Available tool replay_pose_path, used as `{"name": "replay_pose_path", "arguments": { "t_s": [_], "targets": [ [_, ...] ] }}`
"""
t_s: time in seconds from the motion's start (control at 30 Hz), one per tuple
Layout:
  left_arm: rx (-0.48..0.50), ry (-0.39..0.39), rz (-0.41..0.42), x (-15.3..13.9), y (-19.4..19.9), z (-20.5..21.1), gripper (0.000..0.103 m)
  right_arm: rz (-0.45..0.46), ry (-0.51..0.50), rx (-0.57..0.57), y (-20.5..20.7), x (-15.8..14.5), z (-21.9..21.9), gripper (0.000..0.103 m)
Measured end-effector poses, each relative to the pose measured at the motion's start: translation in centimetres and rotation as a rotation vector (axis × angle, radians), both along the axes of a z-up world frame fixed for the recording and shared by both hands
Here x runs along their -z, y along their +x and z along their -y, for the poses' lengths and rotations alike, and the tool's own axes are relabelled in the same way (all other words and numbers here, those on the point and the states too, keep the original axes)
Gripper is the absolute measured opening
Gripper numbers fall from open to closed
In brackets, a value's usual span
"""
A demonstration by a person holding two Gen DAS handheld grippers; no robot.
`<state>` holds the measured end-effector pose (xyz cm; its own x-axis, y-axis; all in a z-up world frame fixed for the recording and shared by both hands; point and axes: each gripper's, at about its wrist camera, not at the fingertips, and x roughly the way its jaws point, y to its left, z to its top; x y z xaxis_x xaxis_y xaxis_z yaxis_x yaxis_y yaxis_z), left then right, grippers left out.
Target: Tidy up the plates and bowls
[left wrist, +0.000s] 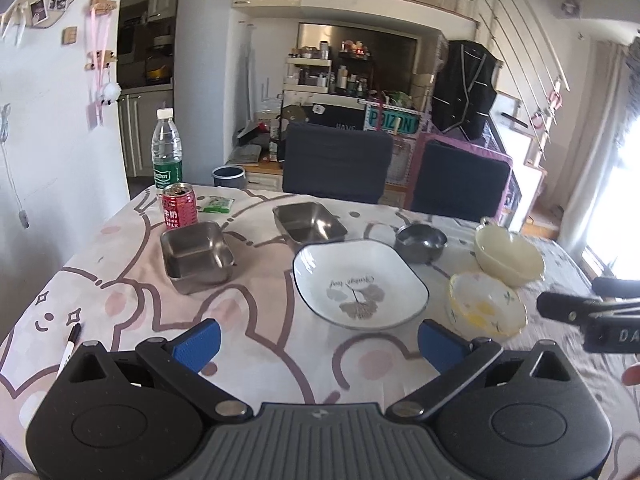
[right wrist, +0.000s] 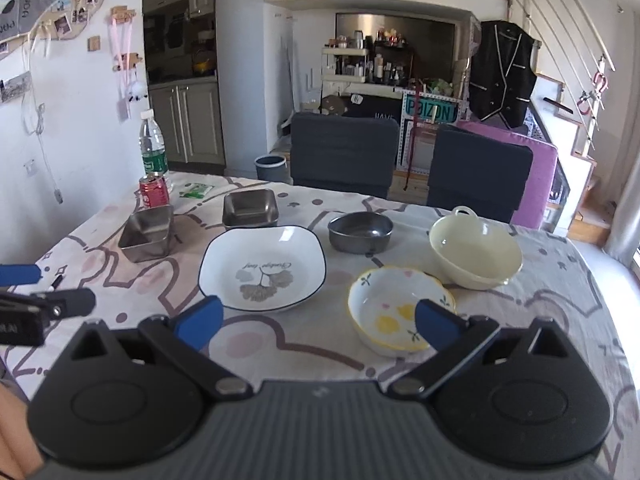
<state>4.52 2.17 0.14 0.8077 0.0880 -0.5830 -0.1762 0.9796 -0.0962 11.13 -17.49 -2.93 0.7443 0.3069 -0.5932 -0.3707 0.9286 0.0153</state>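
Observation:
A white square plate with a leaf print lies mid-table. Two square steel trays stand behind it; they also show in the right wrist view. A round steel bowl, a cream bowl with a handle and a small flowered bowl stand to the right. My left gripper is open and empty, just short of the plate. My right gripper is open and empty, its right finger over the flowered bowl.
A red milk can, a water bottle and a green packet stand at the far left. A black marker lies near the left edge. Two dark chairs stand behind the table.

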Motion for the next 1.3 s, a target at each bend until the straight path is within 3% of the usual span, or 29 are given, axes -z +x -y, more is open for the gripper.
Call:
{"name": "replay_pose_path", "arguments": {
  "t_s": [0.17, 0.4, 0.63, 0.73, 0.9, 1.0, 1.1, 1.17, 1.23, 1.3],
  "targets": [
    [-0.056, 0.019, 0.021, -0.9, 2.9, -1.0, 0.103, -0.007, 0.002, -0.031, 4.0, -0.3, -1.0, 0.103],
    [-0.13, 0.018, 0.059, -1.3, 7.7, -2.5, 0.103, 0.076, 0.032, -0.086, 10.1, -0.5, -3.0, 0.103],
    [-0.199, -0.033, -0.031, 0.4, 13.9, -4.9, 0.103, 0.065, 0.064, -0.129, 17.2, 1.1, -4.5, 0.103],
    [-0.253, -0.038, -0.082, 1.9, 16.1, -5.9, 0.103, 0.029, 0.124, -0.072, 20.3, 2.8, -4.7, 0.103],
    [-0.258, -0.177, -0.215, 5.1, 19.4, -8.0, 0.103, -0.075, 0.14, -0.022, 24.5, 6.4, -4.0, 0.103],
    [-0.23, -0.236, -0.219, 6.4, 20.1, -8.6, 0.103, -0.084, 0.137, -0.012, 26.0, 7.8, -3.3, 0.103],
    [-0.202, -0.231, -0.239, 7.2, 20.9, -8.5, 0.103, -0.139, 0.159, -0.027, 27.3, 8.5, -2.5, 0.103],
    [-0.176, -0.229, -0.246, 7.5, 21.3, -8.5, 0.103, -0.165, 0.145, -0.034, 27.8, 8.9, -2.7, 0.099],
    [-0.162, -0.251, -0.25, 7.9, 21.5, -8.4, 0.103, -0.186, 0.143, -0.051, 27.7, 9.3, -3.1, 0.077],
    [-0.15, -0.268, -0.271, 8.4, 21.8, -8.4, 0.102, -0.242, 0.145, -0.057, 27.8, 10.0, -3.6, 0.065]
  ]
}}
